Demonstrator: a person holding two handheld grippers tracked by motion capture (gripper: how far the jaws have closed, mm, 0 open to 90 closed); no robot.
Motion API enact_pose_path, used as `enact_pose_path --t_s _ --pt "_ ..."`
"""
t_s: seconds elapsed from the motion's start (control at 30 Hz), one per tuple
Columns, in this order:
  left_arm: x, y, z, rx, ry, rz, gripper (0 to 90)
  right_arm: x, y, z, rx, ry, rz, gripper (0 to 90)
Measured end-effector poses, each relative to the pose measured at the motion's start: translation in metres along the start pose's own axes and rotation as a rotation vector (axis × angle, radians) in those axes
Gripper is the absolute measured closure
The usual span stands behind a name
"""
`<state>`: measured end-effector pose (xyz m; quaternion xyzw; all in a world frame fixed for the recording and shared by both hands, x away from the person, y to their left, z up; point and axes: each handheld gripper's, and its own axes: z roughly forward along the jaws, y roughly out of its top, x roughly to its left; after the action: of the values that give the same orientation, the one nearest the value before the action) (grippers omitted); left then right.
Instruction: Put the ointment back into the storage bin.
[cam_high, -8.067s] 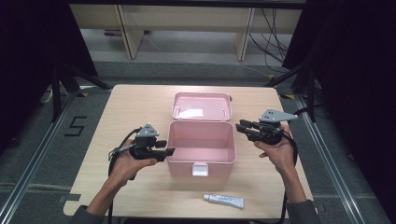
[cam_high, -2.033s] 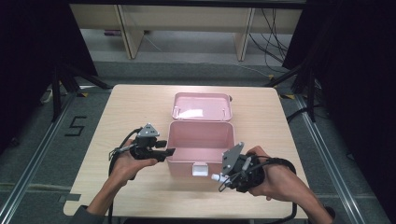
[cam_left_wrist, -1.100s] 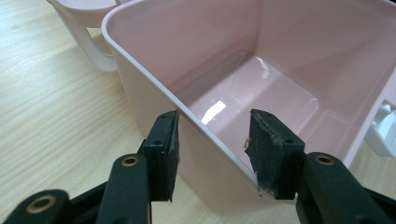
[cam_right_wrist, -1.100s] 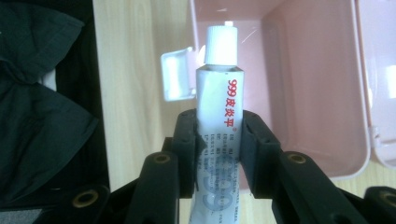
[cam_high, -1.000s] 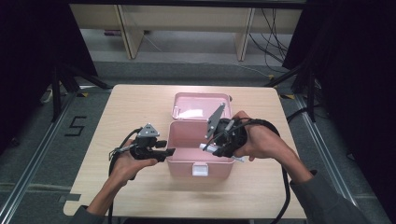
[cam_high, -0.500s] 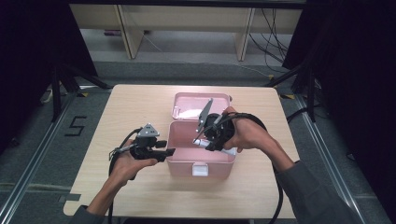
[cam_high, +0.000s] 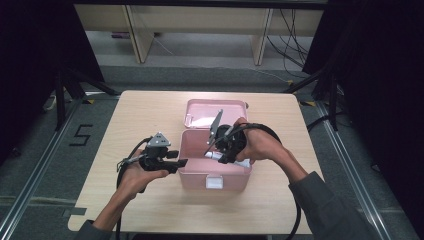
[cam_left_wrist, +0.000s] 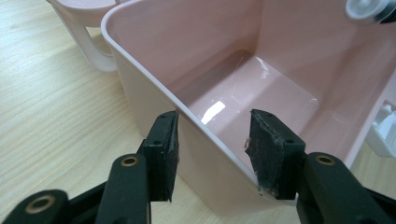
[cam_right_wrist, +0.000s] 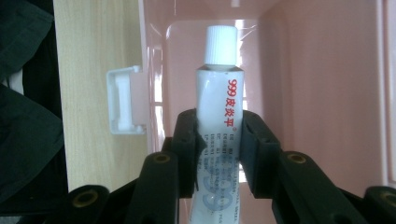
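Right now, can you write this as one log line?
right gripper: shut on tube, over box | left gripper: open, astride box wall

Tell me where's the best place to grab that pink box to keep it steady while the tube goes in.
Probably the pink box near left wall at its rim, from outside left. The left gripper already straddles that thin upright wall, jaws open, one each side. That leaves the opening free for the right gripper holding the tube.
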<state>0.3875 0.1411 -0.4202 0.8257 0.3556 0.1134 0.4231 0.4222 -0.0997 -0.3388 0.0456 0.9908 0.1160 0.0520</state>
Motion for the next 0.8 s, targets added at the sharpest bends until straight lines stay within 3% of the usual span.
enact_pose_path --t_s 0.07,0.1,0.13,0.17,0.2,0.23,0.37,0.43,0.53,0.63,0.73,0.77,0.8 --pt "0.0 0.0 0.0 0.0 0.002 0.001 52.8 -0.001 0.0 0.005 -0.001 0.001 -0.006 70.4" --pt "0.0 0.0 0.0 0.0 0.001 0.001 52.8 0.003 0.0 0.006 0.03 0.004 0.038 70.4" --pt "0.0 0.0 0.0 0.0 0.001 0.001 52.8 0.002 0.0 0.009 0.038 0.007 0.028 70.4" --pt "0.0 0.0 0.0 0.0 0.001 0.001 52.8 -0.002 -0.002 0.013 0.015 0.015 -0.023 70.4" --pt "0.0 0.0 0.0 0.0 0.001 0.001 52.8 0.0 -0.003 0.014 0.021 0.019 0.006 70.4" --pt "0.0 0.0 0.0 0.0 0.002 0.001 52.8 -0.001 -0.004 0.016 0.017 0.021 -0.014 70.4" --pt "0.0 0.0 0.0 -0.001 0.002 0.0 52.8 0.0 -0.006 0.024 0.02 0.04 -0.001 70.4" --pt "0.0 0.0 0.0 -0.001 0.002 0.0 52.8 -0.002 -0.007 0.028 0.02 0.048 -0.021 70.3" --pt "0.0 0.0 0.0 -0.001 0.003 0.0 52.8 0.0 -0.01 0.033 0.04 0.054 0.01 70.4" --pt "0.0 0.0 0.0 0.0 0.002 0.0 52.8 0.001 -0.011 0.037 0.038 0.064 0.011 70.3" --pt "0.0 0.0 0.0 0.002 0.003 0.003 52.8 -0.003 -0.011 0.042 0.025 0.071 -0.038 70.3" --pt "0.0 0.0 0.0 -0.001 0.003 0.0 52.8 0.0 -0.01 0.042 0.046 0.071 0.01 70.3" --pt "0.0 0.0 0.0 0.0 0.003 0.002 52.8 -0.002 -0.011 0.045 0.026 0.079 -0.015 70.4"
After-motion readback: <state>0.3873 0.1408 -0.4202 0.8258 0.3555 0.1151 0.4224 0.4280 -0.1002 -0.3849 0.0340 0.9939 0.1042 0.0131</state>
